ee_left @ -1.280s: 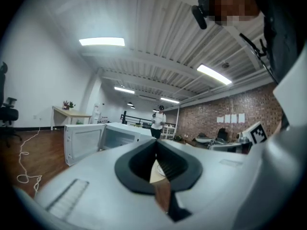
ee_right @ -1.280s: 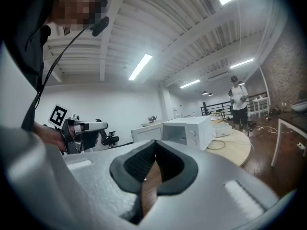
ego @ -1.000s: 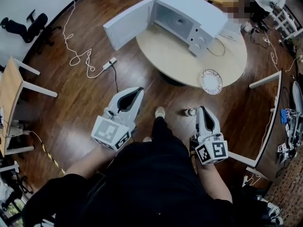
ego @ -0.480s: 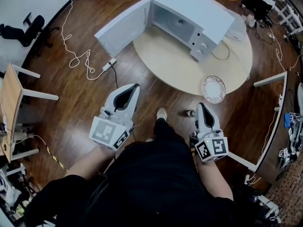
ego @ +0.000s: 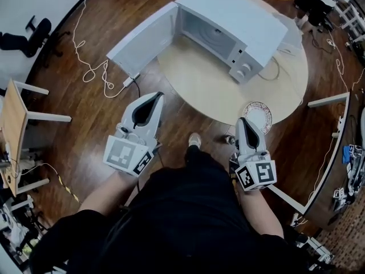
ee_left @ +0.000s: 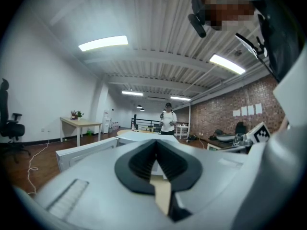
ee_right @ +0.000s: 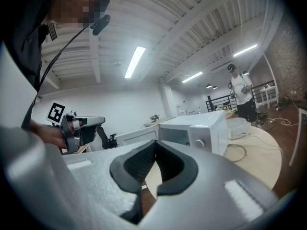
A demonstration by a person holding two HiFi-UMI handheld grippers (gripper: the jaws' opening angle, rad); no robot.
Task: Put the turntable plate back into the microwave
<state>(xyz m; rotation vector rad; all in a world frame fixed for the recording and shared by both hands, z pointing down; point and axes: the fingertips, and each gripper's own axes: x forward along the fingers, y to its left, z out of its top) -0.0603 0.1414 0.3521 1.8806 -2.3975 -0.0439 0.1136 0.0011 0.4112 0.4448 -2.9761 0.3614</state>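
The white microwave [ego: 239, 24] stands on the round wooden table [ego: 205, 79], its door [ego: 140, 39] swung open to the left and the cavity [ego: 208, 30] showing. The turntable plate [ego: 260, 112], white with a patterned rim, lies near the table's front edge. My right gripper [ego: 243, 120] is shut and empty, its tip just left of the plate's near edge. My left gripper [ego: 158, 95] is shut and empty, over the floor short of the table, below the door. The right gripper view shows its jaws [ee_right: 154, 143] meeting in front of the microwave [ee_right: 192, 128].
A white cable and power strip [ego: 130, 80] trail over the wooden floor at the left. A small bottle [ego: 229, 137] lies on the floor by the table. A desk [ego: 11, 119] stands far left, a white frame [ego: 328, 99] at the right. A person [ee_left: 168, 121] stands far off.
Both grippers have moved forward toward the table, and the table and microwave have drawn nearer. The right gripper's tip now overlaps the plate's near edge. Both stay shut.
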